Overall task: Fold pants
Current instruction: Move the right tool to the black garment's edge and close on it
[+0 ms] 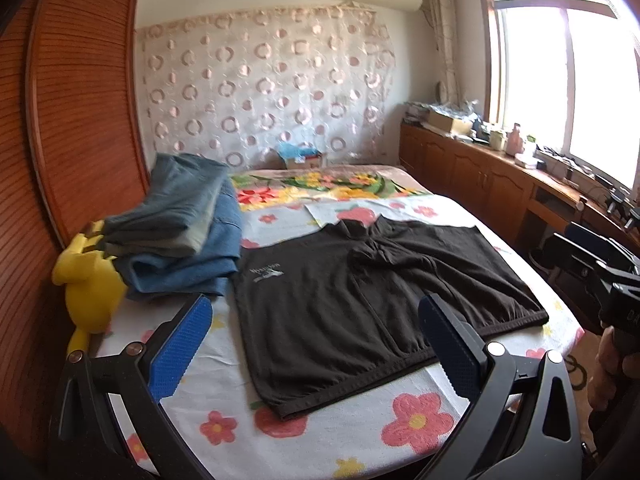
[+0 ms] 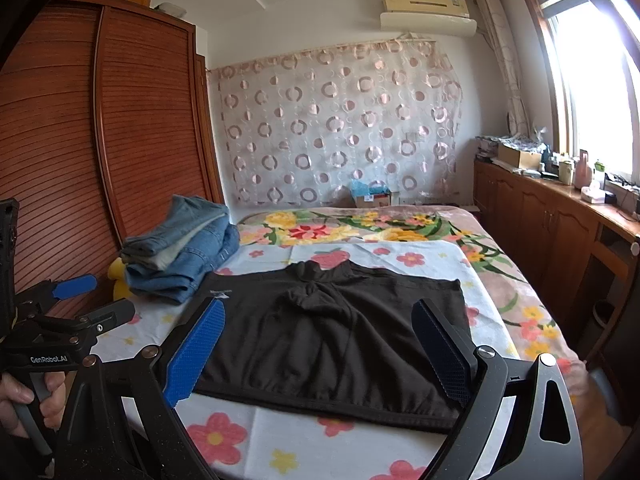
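Observation:
Black pants [image 1: 340, 280] with a small white logo lie flat across the flowered bed sheet [image 1: 224, 420], waistband toward me. They also fill the middle of the right wrist view, pants [image 2: 332, 344]. My left gripper [image 1: 316, 308] hovers open over their near left part, holding nothing. Over the near edge of the pants my right gripper [image 2: 318, 306] is open too, with nothing between its blue pads. The left gripper [image 2: 112, 296] shows at the left of the right wrist view, held by a hand [image 2: 28, 400].
A stack of folded blue jeans [image 1: 184, 232] sits at the bed's left side beside a yellow plush toy [image 1: 90, 284]. A wooden wardrobe [image 1: 72, 120] stands to the left and a cabinet [image 2: 560, 228] with clutter runs under the window at right. A cardboard box [image 2: 372, 196] stands beyond the bed.

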A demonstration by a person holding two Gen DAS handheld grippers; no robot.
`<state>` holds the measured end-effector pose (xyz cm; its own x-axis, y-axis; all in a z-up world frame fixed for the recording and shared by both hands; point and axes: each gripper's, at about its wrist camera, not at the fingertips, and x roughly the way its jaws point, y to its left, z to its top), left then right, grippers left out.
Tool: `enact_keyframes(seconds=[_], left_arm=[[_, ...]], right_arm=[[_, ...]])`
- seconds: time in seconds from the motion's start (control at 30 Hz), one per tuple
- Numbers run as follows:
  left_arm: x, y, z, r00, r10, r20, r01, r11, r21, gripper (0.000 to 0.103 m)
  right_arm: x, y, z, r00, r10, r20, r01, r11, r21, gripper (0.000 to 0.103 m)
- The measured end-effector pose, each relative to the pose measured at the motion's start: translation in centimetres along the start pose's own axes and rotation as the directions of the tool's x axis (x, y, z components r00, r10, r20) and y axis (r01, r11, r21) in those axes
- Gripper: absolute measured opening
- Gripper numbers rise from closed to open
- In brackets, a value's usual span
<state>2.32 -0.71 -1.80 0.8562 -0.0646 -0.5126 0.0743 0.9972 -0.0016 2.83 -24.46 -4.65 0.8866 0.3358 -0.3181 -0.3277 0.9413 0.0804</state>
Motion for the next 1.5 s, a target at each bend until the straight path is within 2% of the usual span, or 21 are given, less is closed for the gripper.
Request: enact_keyframes(seconds=[0.37,0.73,1.0,1.33,1.5], left_arm=[[4.3,-0.9,0.0,0.996,-0.073,-0.051,0.075,0.996,0.039,0.103],[6.8,-1.6,0.3,0.989,-0.119,-0.087,0.125,0.990,0.059,0.103],[8.7,-2.4,1.2,0.981,-0.156,-0.114,0.166,0.983,0.081,0.103],[11.3,-3.1,1.7,0.975,-0.166,-0.147,0.180,0.980,0.085,0.103],[12.3,-3.6,0.9,0.967,-0.187,-0.173,0.202,0.977,0.073,0.103]], right_arm=[[1.1,-2.1,0.9,0.999,-0.038,-0.018,0.038,0.999,-0.018,0.095],[3.2,-2.9,2.1,0.993,-0.075,-0.095,0.071,0.997,-0.044,0.093],[5.4,-4.2,3.6,0.983,-0.068,-0.170,0.062,0.997,-0.042,0.084],[10.0,-7.1,6.4,0.952,-0.074,-0.295,0.066,0.997,-0.039,0.075],[12.8,-9.1,7.4,0.930,-0.044,-0.366,0.055,0.998,0.021,0.058]])
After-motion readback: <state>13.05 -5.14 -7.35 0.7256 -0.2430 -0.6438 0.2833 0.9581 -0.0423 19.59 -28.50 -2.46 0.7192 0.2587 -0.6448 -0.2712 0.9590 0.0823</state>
